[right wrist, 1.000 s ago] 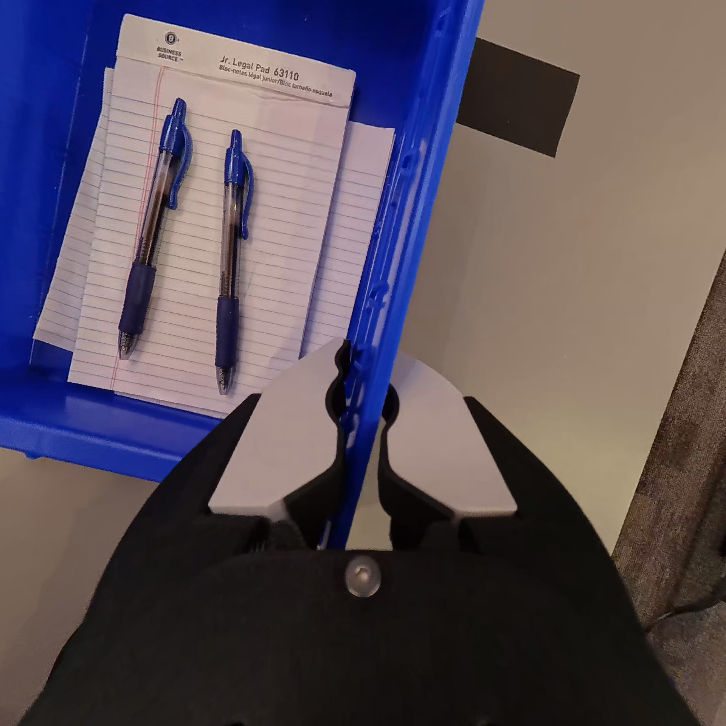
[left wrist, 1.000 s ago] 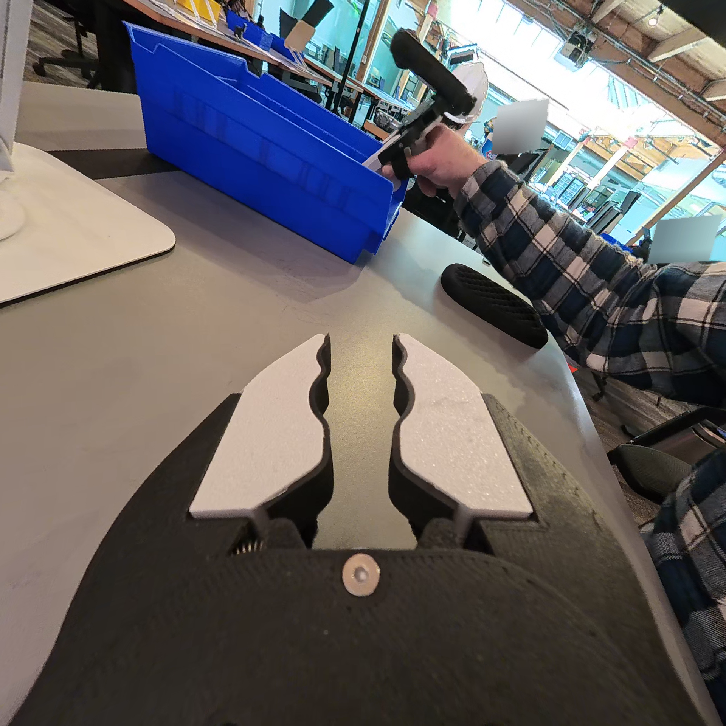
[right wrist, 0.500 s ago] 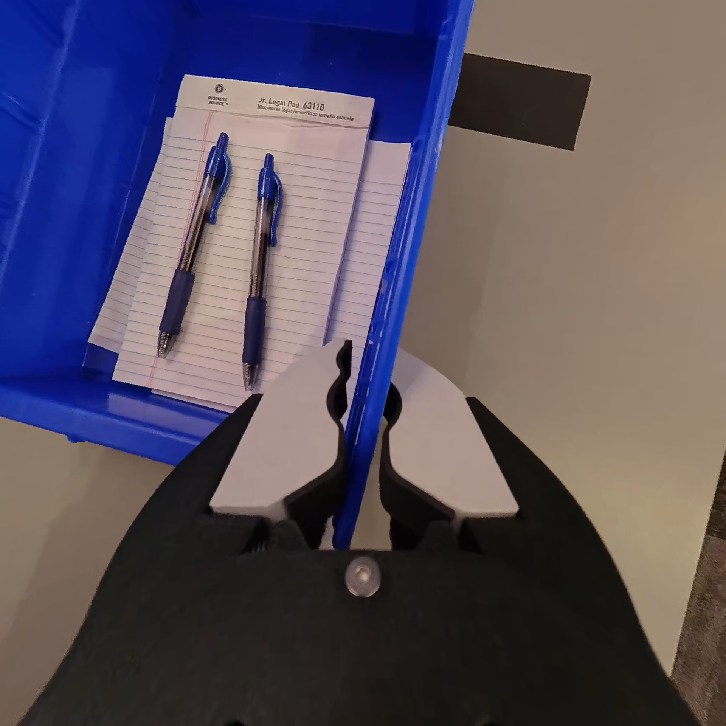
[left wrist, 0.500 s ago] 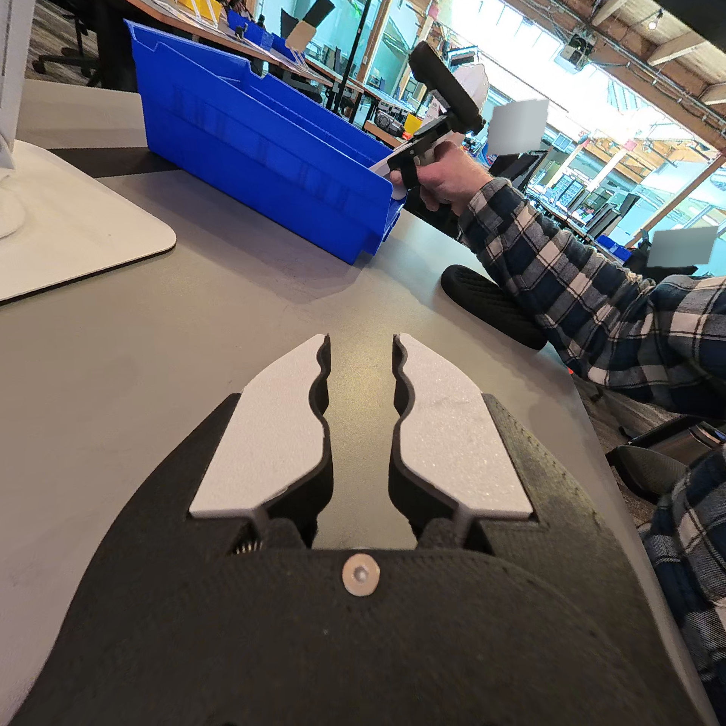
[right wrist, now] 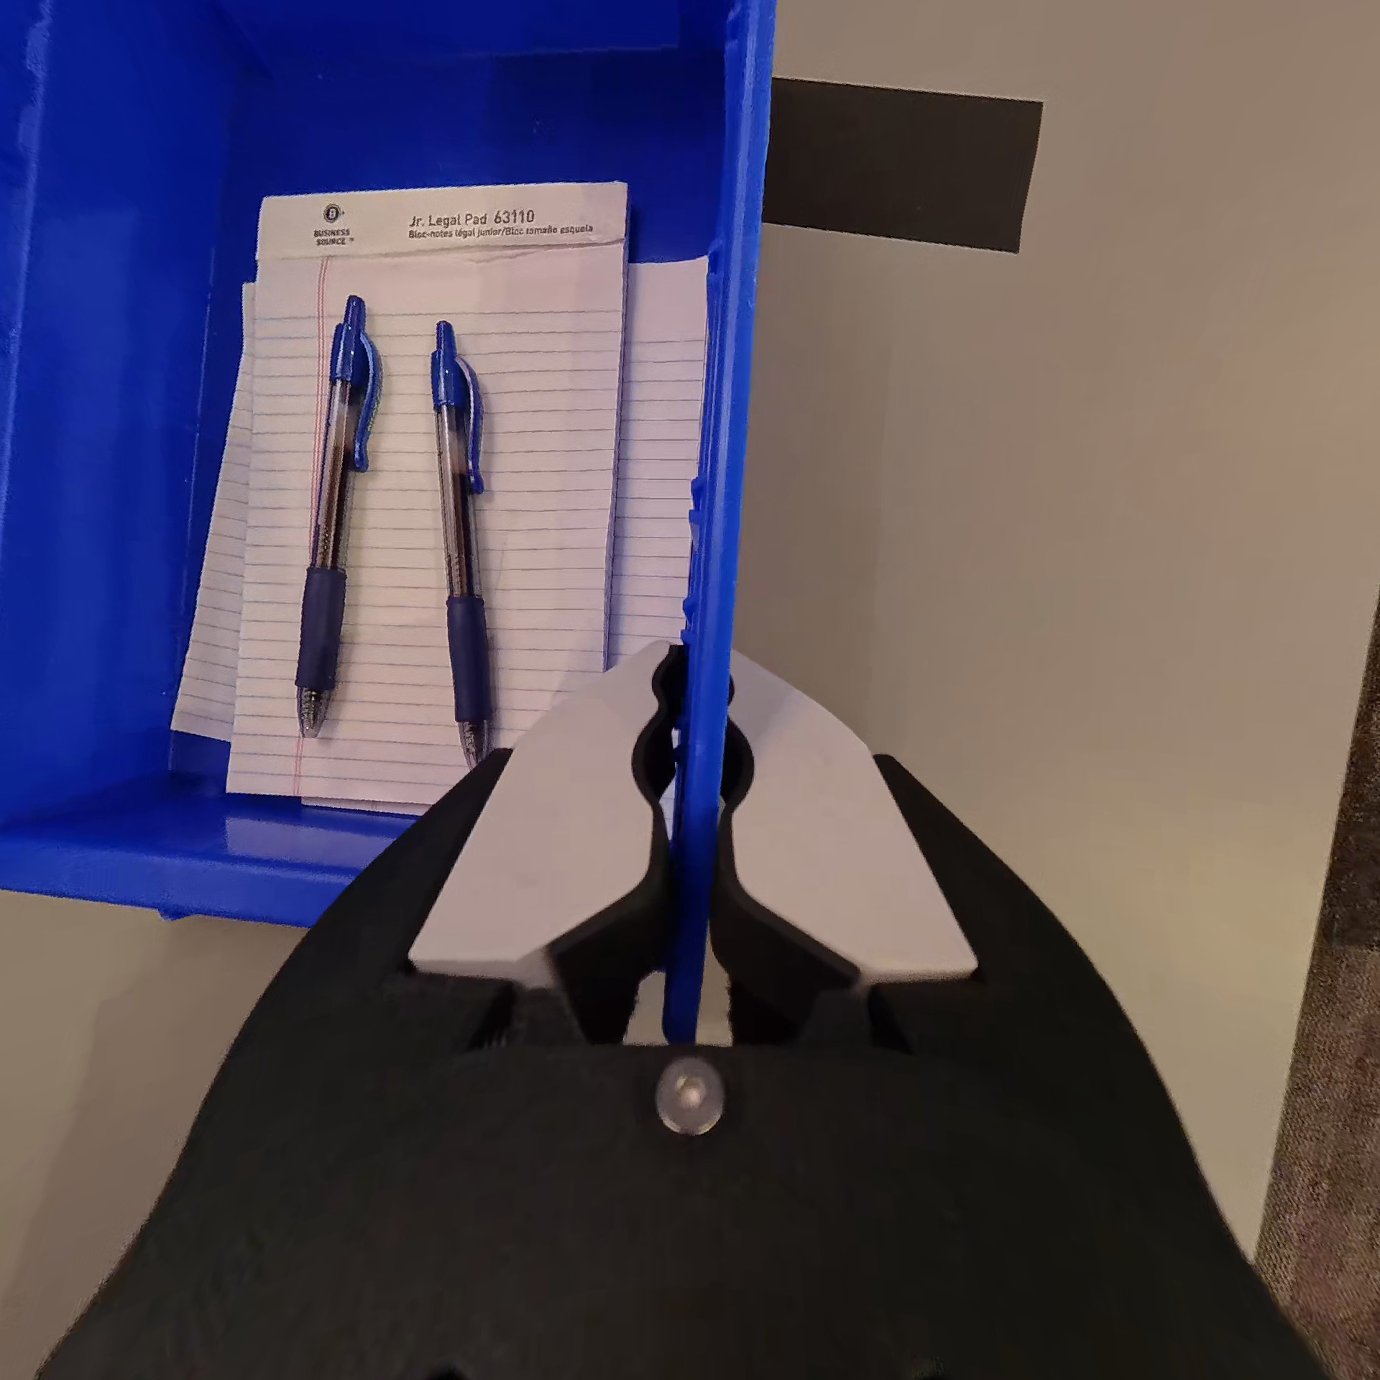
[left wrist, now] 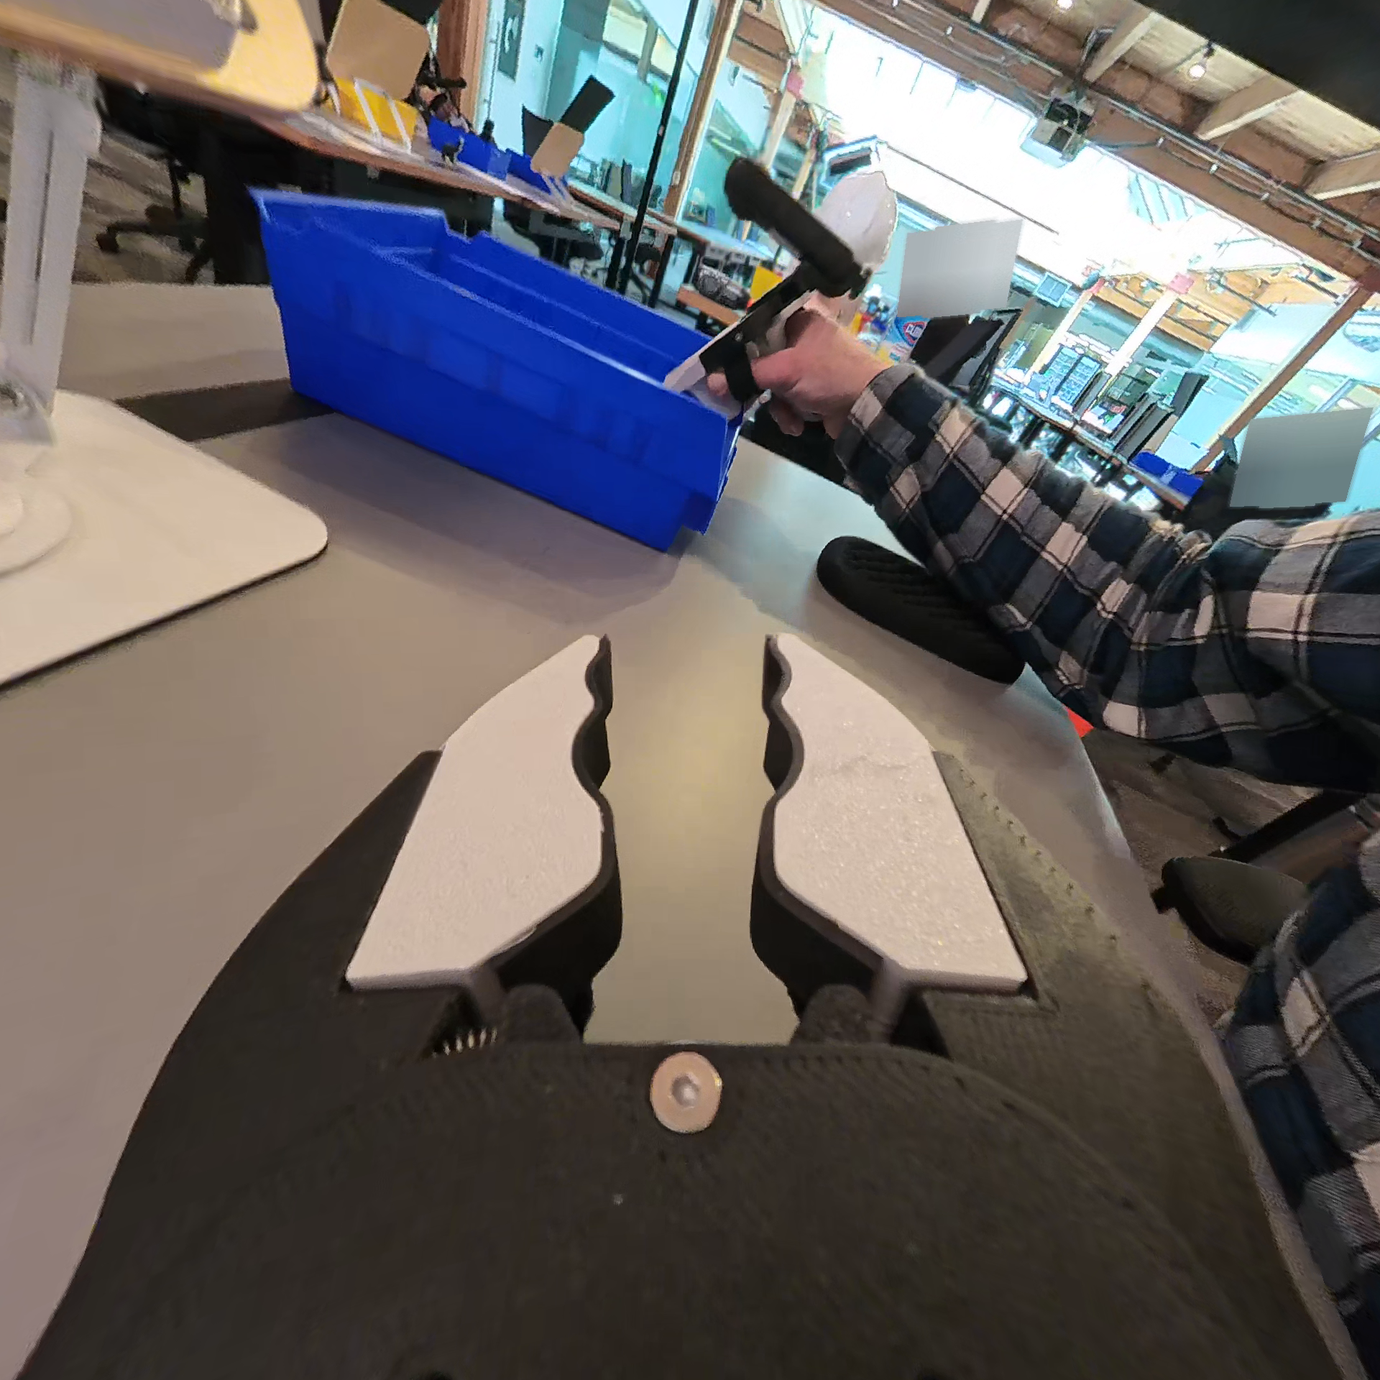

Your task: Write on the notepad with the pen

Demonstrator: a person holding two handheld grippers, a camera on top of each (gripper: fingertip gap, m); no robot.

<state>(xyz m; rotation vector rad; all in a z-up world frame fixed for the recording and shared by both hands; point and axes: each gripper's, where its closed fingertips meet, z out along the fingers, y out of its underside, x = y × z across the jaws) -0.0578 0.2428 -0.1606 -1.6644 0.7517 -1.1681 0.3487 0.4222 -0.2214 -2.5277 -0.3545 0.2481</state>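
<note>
Right gripper (right wrist: 691, 717) straddles right wall of blue bin (right wrist: 112, 373), fingers pinching that wall, likely gripped firm though contact partly hidden. Notepad (right wrist: 523, 597) lies flat on bin floor, ahead and left of right gripper. Two pens on it, long axes running away from gripper, tips toward it; nearer pen (right wrist: 459, 538) just left of the fingers, farther pen (right wrist: 332, 515) beside it. Left gripper (left wrist: 687, 754) spread, empty, low over counter (left wrist: 224, 784), well apart from bin. Right gripper nearer.

Open-plan workshop: long benches (left wrist: 478, 168), exposed rafters (left wrist: 1165, 112)
</note>
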